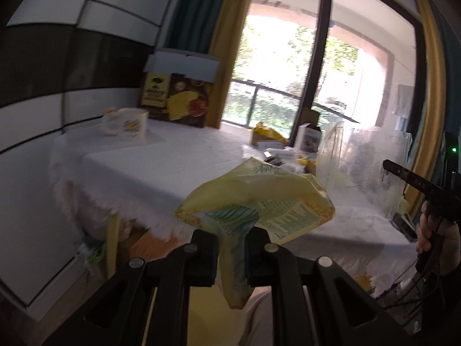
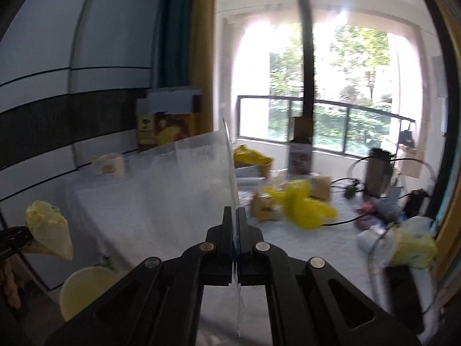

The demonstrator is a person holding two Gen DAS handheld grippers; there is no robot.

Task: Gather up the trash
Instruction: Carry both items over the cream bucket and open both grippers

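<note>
My left gripper (image 1: pixel 230 248) is shut on a crumpled yellow-green snack wrapper (image 1: pixel 256 199) and holds it in the air above the near edge of the white-clothed table (image 1: pixel 161 167). The wrapper also shows in the right wrist view (image 2: pixel 49 230) at the far left. My right gripper (image 2: pixel 234 225) is shut on the edge of a clear plastic bag (image 2: pixel 184 181) that stands upright above the table. In the left wrist view the bag (image 1: pixel 366 161) hangs at the right with the right gripper's finger (image 1: pixel 403 176) beside it.
A brown and yellow box (image 1: pixel 178 98) and a white mug (image 1: pixel 129 124) stand at the table's far left. Yellow bags (image 2: pixel 305 204), cartons, cables and a dark flask (image 2: pixel 377 173) crowd the right side. A yellow bin (image 2: pixel 86 288) stands on the floor at the left.
</note>
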